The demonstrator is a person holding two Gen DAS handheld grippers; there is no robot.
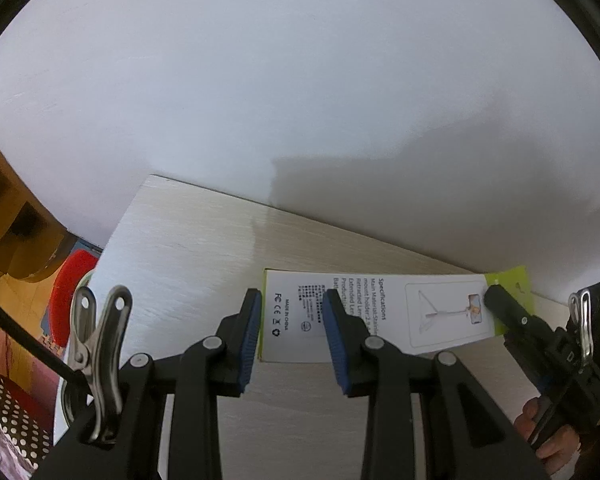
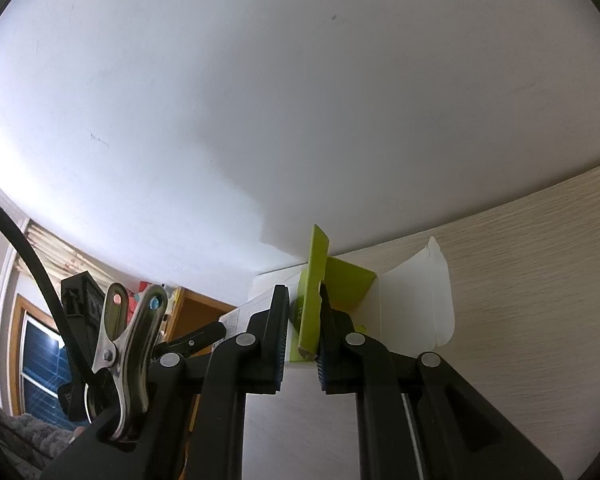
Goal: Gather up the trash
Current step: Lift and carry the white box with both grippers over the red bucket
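A flat white carton (image 1: pixel 420 312) with green edges and printed specifications lies on the pale wood table (image 1: pixel 188 248) against the white wall. My left gripper (image 1: pixel 292 336) hovers above its left end, blue pads apart and nothing between them. My right gripper (image 1: pixel 496 298) reaches in from the right onto the carton's green end flap. In the right wrist view the right gripper (image 2: pixel 303 312) is shut on that upright green flap (image 2: pixel 314 276), and the carton's open white flap (image 2: pixel 416 300) stands just beyond. The left gripper's black finger (image 2: pixel 198 338) shows at the left.
A wooden shelf unit (image 1: pixel 12 216), a red object (image 1: pixel 70 292) and a polka-dot cloth (image 1: pixel 8 412) lie beyond the table's left edge. A hand (image 1: pixel 540 428) holds the right gripper. The wall bounds the table's far side. A window (image 2: pixel 40 360) is far left.
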